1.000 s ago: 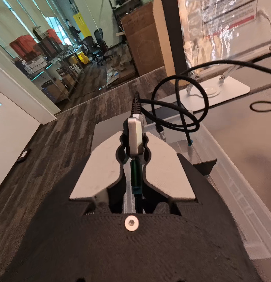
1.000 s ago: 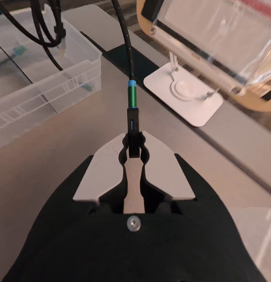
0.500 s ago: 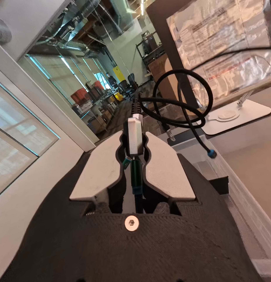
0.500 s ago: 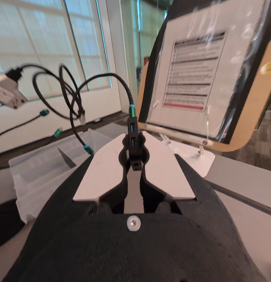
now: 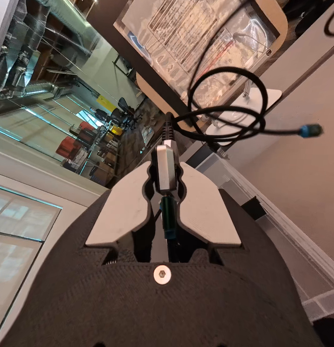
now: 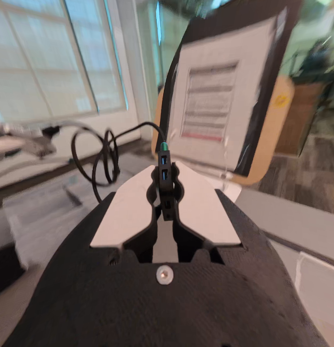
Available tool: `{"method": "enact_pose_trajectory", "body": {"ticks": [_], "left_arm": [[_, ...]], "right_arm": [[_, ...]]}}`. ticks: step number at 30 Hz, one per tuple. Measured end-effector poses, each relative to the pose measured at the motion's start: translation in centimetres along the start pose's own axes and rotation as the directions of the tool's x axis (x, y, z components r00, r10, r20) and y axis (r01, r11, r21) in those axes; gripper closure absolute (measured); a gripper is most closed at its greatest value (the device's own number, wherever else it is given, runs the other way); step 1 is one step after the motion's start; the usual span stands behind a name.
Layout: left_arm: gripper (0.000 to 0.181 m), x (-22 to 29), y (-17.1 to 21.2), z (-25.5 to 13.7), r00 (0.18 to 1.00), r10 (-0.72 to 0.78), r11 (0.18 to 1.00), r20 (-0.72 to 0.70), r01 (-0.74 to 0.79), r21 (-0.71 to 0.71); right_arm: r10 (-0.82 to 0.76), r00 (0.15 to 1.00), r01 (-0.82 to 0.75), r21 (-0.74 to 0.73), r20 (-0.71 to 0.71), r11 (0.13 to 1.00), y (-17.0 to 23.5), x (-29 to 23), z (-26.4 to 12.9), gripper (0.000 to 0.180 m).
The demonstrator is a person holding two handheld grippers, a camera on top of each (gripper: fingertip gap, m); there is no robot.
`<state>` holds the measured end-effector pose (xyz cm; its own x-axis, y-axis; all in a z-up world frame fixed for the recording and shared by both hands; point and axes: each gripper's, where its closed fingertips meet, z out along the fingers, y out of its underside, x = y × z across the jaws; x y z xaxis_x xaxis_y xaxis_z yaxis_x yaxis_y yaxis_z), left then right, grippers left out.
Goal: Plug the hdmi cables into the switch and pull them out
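My left gripper (image 5: pixel 165 169) is shut on a small silver adapter box (image 5: pixel 165 167), held in the air. A green plug (image 5: pixel 169 216) enters its near end and a black cable (image 5: pixel 226 112) leaves its far end in loops. A loose green plug with a blue collar (image 5: pixel 311 130) dangles to the right. My right gripper (image 6: pixel 165 180) is shut on a narrow black hub (image 6: pixel 165 178) with blue ports on top. A green-collared cable (image 6: pixel 163 146) is plugged into the hub's far end. The black cable loops (image 6: pixel 104 159) hang to the left.
A clear plastic bin (image 5: pixel 275 216) lies along the right in the left wrist view and shows blurred at the left in the right wrist view (image 6: pixel 40 197). A sign holder with a printed sheet (image 6: pixel 209 112) stands on a white base (image 5: pixel 256 101) behind. The right wrist view is motion-blurred.
Both grippers have lifted and tilted upward while holding their parts. The left view rolled sideways; the cable loops and loose plug swung right. The right view rose from the table toward the sign.
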<state>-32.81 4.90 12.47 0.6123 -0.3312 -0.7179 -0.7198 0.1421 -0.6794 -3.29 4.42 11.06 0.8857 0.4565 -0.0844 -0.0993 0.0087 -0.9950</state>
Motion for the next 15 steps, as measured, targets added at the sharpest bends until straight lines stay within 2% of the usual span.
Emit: {"method": "enact_pose_trajectory", "body": {"ticks": [3,6,11,15], "left_arm": [[0.161,-0.1,0.3,0.1,1.0,0.007,1.0,0.012,-0.007,-0.03],[0.161,0.1,1.5,0.7,1.0,0.019,0.995,0.006,-0.018,-0.093],[0.161,0.6,2.5,1.2,0.999,0.025,0.991,-0.022,-0.028,-0.134],[0.161,1.0,1.9,0.8,0.999,0.028,0.993,-0.045,-0.033,-0.109]], "right_arm": [[-0.016,0.995,0.054,-0.413,0.096,0.909,6.6,-1.1,0.3,0.166],[0.064,0.99,0.025,-0.597,0.128,0.802,11.5,-1.7,-0.1,0.166],[0.256,0.965,-0.14,-0.716,0.057,0.684,16.5,-1.2,0.5,0.166],[0.359,0.933,-0.267,-0.691,-0.011,0.671,17.0,0.6,1.0,0.165]]}}
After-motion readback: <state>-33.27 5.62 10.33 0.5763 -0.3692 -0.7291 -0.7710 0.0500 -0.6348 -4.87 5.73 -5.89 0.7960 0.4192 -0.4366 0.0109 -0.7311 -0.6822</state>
